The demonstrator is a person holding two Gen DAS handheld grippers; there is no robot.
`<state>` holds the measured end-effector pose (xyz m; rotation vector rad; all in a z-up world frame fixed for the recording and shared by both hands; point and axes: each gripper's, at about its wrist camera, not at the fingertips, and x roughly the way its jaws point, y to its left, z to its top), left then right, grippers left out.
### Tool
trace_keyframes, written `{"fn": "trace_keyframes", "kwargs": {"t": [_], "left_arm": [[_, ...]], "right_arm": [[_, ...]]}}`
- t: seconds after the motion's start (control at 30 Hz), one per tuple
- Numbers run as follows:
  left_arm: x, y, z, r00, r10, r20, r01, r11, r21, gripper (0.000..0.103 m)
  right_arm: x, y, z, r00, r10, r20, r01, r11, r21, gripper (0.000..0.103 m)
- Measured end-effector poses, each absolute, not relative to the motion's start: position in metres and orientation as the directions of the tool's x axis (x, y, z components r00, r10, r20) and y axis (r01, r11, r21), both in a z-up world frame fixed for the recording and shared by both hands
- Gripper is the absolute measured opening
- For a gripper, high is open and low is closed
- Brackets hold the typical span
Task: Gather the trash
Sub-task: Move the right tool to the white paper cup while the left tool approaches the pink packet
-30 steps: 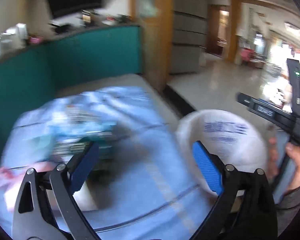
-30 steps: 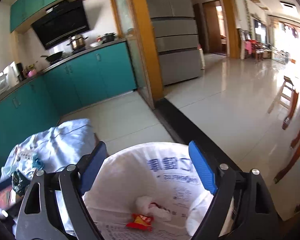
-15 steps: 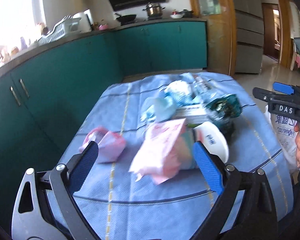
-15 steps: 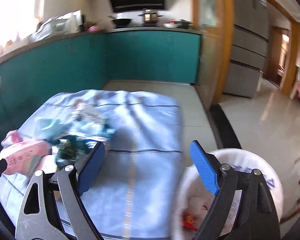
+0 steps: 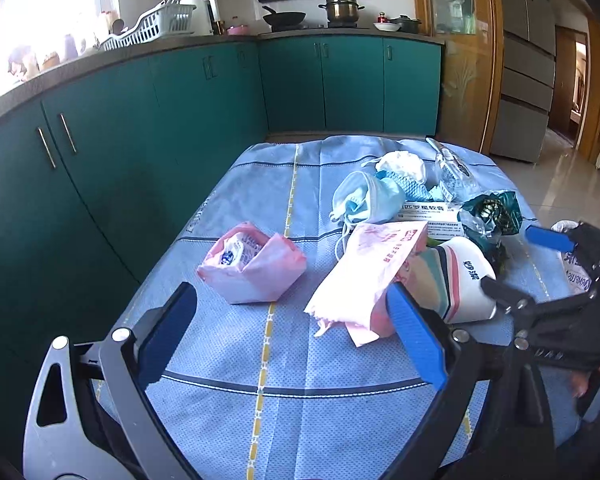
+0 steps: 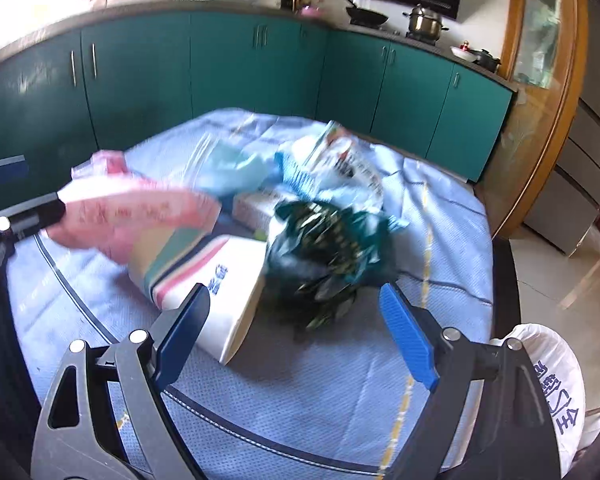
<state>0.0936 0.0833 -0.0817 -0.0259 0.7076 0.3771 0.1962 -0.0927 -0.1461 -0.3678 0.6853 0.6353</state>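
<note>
Trash lies on a blue tablecloth (image 5: 260,360): a pink crumpled packet (image 5: 252,268), a pink flat wrapper (image 5: 368,268), a white striped pack (image 5: 460,276), blue face masks (image 5: 364,200), a dark green foil bag (image 5: 490,214) and a clear wrapper (image 5: 452,172). My left gripper (image 5: 292,340) is open and empty, just short of the pink items. My right gripper (image 6: 296,332) is open and empty, close before the white pack (image 6: 216,284) and foil bag (image 6: 328,256). It also shows in the left wrist view (image 5: 540,276). A white trash bag (image 6: 556,396) stands at the right.
Teal kitchen cabinets (image 5: 180,112) run behind and left of the table. A stove with pots (image 5: 340,8) and a dish rack (image 5: 152,28) sit on the counter. A grey fridge (image 5: 528,60) and tiled floor (image 6: 560,280) lie to the right.
Both grippers swung left from the trash bag toward the table. The left one now faces the pink packets; the right one has come close to the white pack and foil bag.
</note>
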Motion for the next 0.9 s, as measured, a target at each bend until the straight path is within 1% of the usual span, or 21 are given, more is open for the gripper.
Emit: {"fn": "trace_keyframes", "kwargs": {"t": [0.17, 0.63, 0.8, 0.9], "left_arm": [[0.093, 0.083, -0.084, 0.695, 0.328, -0.64, -0.343, 0.933, 0.106, 0.095], [0.084, 0.092, -0.087, 0.709, 0.301, -0.638, -0.33, 0.941, 0.078, 0.095], [0.079, 0.105, -0.081, 0.721, 0.306, -0.621, -0.351, 0.935, 0.054, 0.095], [0.08, 0.108, -0.081, 0.718, 0.303, -0.627, -0.352, 0.935, 0.049, 0.095]], "right_arm": [[0.193, -0.08, -0.149, 0.584, 0.426, -0.691, -0.669, 0.734, -0.113, 0.085], [0.194, -0.086, -0.149, 0.61, 0.391, -0.689, -0.624, 0.773, -0.115, 0.085], [0.191, -0.091, -0.148, 0.575, 0.446, -0.687, -0.64, 0.768, -0.037, 0.085], [0.187, -0.086, -0.149, 0.556, 0.463, -0.69, -0.66, 0.75, -0.029, 0.085]]}}
